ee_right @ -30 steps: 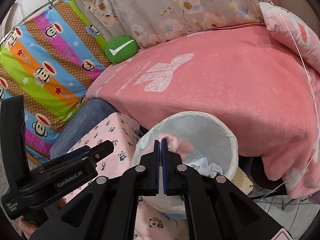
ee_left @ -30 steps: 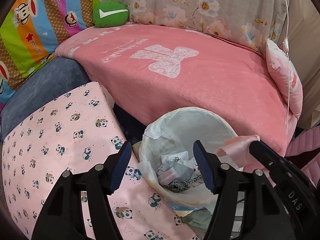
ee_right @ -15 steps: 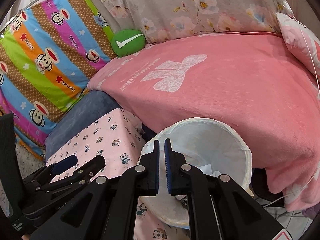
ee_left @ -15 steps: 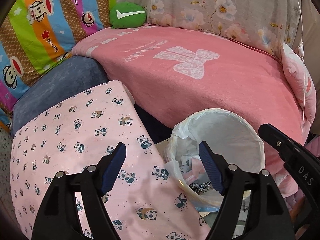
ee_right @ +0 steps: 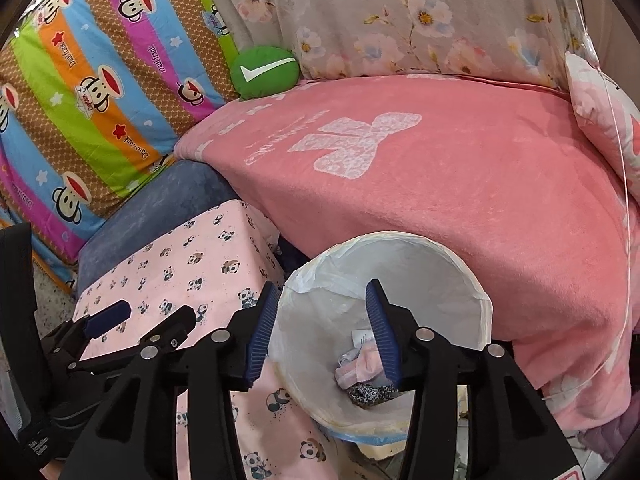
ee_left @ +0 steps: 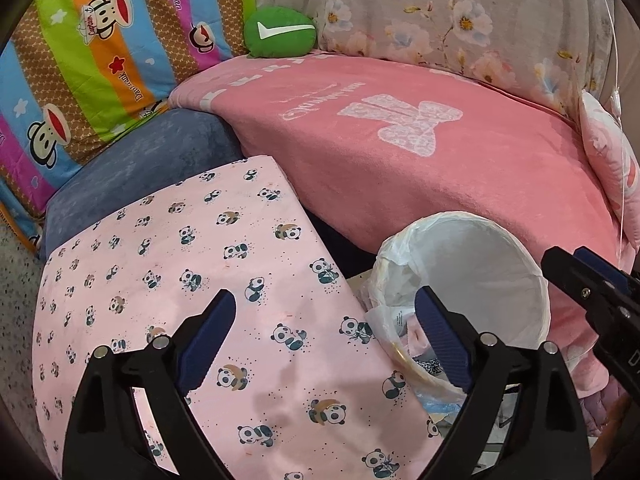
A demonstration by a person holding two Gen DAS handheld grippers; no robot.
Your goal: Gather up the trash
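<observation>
A white-lined trash bin (ee_right: 472,300) stands between the panda-print surface and the pink bed; it also shows in the left wrist view (ee_left: 516,280). Inside lie a pink crumpled scrap (ee_right: 360,368), white paper and a dark patterned piece. My right gripper (ee_right: 320,332) is open and empty above the bin's mouth. My left gripper (ee_left: 324,336) is open and empty over the panda-print cloth (ee_left: 180,264), left of the bin. The right gripper's tip shows at the right edge of the left wrist view (ee_left: 592,280).
A pink blanket (ee_right: 440,184) covers the bed behind the bin. A green cushion (ee_right: 264,72), striped monkey-print bedding (ee_right: 92,92) and floral fabric (ee_right: 420,20) line the back. A blue-grey cushion (ee_left: 132,172) lies left. A thin white cord (ee_right: 618,128) hangs at right.
My right gripper has opened and the pink scrap it held now lies in the bin. My left gripper has moved left, away from the bin, staying open.
</observation>
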